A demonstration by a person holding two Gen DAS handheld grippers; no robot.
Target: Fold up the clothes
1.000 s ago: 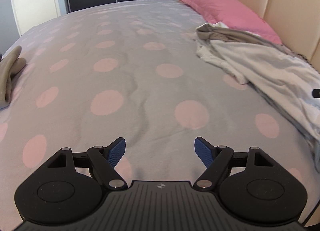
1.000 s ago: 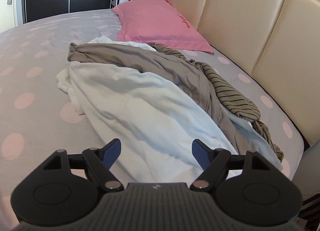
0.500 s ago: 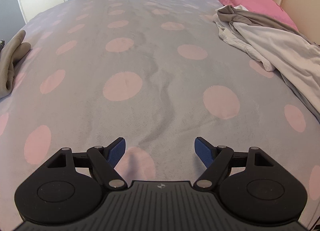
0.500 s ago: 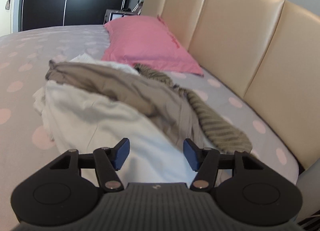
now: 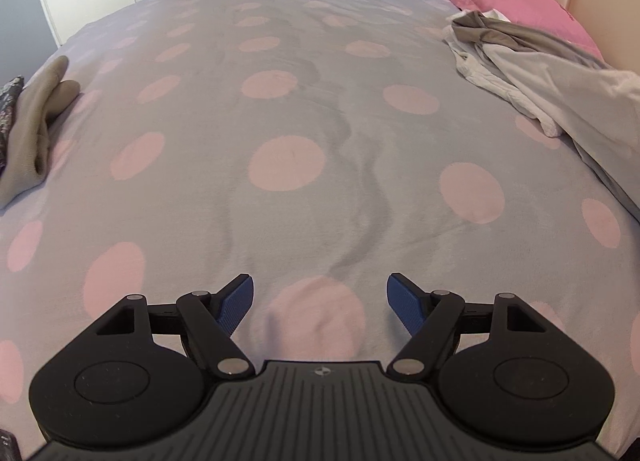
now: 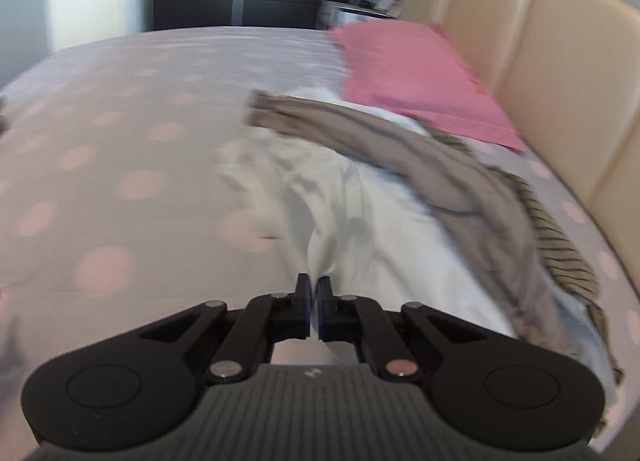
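Right gripper (image 6: pixel 314 293): jaws pinched together on a fold of the white garment (image 6: pixel 360 221), which trailed away from them toward the far right, long axis running to the pink pillow (image 6: pixel 420 73). Left gripper (image 5: pixel 320 301): jaws wide apart, empty, over bare bedspread (image 5: pixel 280 101); the clothes pile (image 5: pixel 540 73) lay far right of it. No legible writing.

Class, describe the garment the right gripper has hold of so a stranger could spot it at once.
Find the pink pillow by the headboard; a heap of clothes lies just below it. The white garment is the palest, lowest piece, pinched in the right gripper, with a taupe garment draped across it.
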